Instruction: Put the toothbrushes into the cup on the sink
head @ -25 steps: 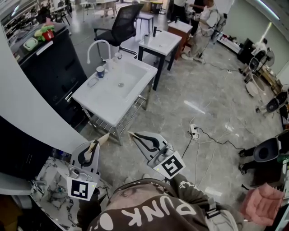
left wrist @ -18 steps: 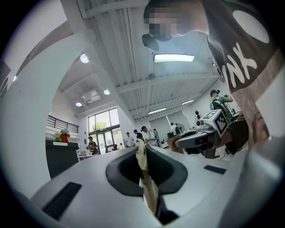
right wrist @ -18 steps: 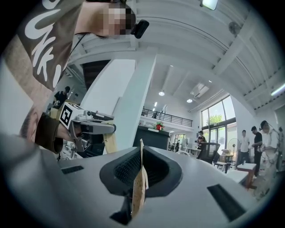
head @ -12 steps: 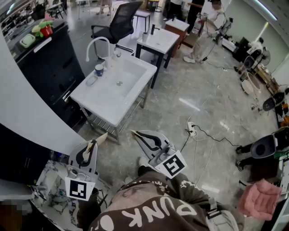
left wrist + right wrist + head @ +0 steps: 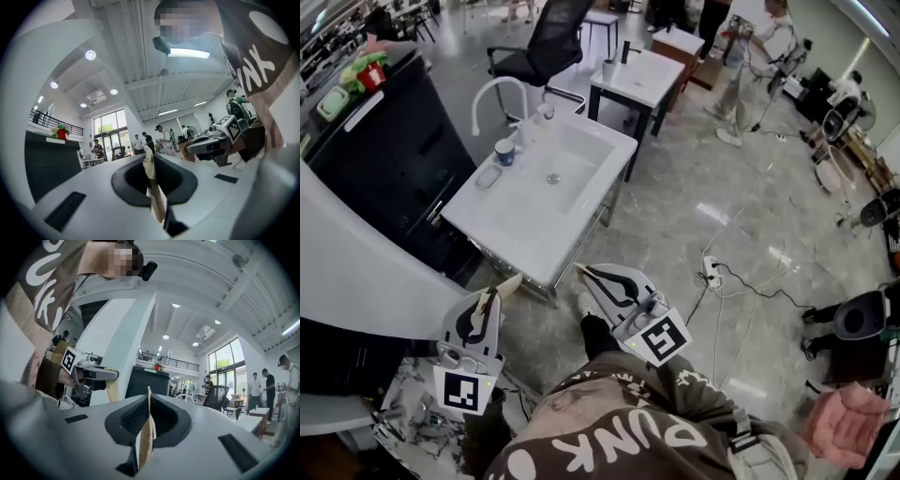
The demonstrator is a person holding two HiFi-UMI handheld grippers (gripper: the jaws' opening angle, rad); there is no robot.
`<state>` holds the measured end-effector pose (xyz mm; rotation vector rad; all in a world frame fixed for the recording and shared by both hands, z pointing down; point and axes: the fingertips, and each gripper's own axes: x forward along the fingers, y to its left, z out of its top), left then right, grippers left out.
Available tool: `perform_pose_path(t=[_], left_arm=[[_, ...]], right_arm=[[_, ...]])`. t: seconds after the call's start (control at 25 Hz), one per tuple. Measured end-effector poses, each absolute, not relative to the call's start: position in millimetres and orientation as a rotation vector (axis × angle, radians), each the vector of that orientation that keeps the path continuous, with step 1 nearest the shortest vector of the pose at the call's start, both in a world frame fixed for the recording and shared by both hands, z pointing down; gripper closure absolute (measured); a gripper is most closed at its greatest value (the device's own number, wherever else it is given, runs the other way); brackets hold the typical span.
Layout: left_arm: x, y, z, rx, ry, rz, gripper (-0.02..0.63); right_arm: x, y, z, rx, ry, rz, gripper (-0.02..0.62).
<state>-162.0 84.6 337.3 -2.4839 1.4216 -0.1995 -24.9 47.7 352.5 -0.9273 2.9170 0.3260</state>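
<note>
White rectangular ceramic sink (image 5: 520, 223), upper left; its small round cup (image 5: 504, 151) looks blue with white; glossy stone floor (image 5: 722, 187), right, grey-marbled.

Sink (image 5: 520, 211): white, glossy, smooth, ceramic look. Sink frame (image 5: 586, 234): bright bare metal. Floor (image 5: 741, 216): polished stone-look tile, reflective. Far chair (image 5: 551, 42): black mesh back. Left gripper (image 5: 512, 283), right gripper (image 5: 579, 271): matt grey plastic shells, tan matt tips.

I can't tell what sits inside the cup (image 5: 505, 151) on the sink (image 5: 520, 222) rim; the oval thing (image 5: 488, 176) just beside it is too small to name.
</note>
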Motion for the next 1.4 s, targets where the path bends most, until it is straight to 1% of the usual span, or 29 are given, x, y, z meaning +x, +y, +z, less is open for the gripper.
perform_pose_path(t=[0.52,0.72,0.88,1.16,1.4], left_arm=[[-168,-126,350,-2.486,1.531,-0.26,0.6],[-177,-195,362,-2.482,1.568,-0.311,0.6],[-188,-248,367,-2.472,1.607,-0.291,0.6],[-201,-312,365,-2.424,1.65,-0.284,0.6],[-214,-348,379,-2.416,1.686,-0.332,0.6]], right_arm=[[-38,-192,375,-0.826,2.984,0.288,0.575],[-51,-287,385,-0.817,2.995,0.309,0.575],[-62,-373,388,-0.839,2.964,0.36,0.575],[-101,-501,383,-0.808,2.883,0.517,0.575],[-128,-607,395,-0.891,2.825,0.489,0.575]])
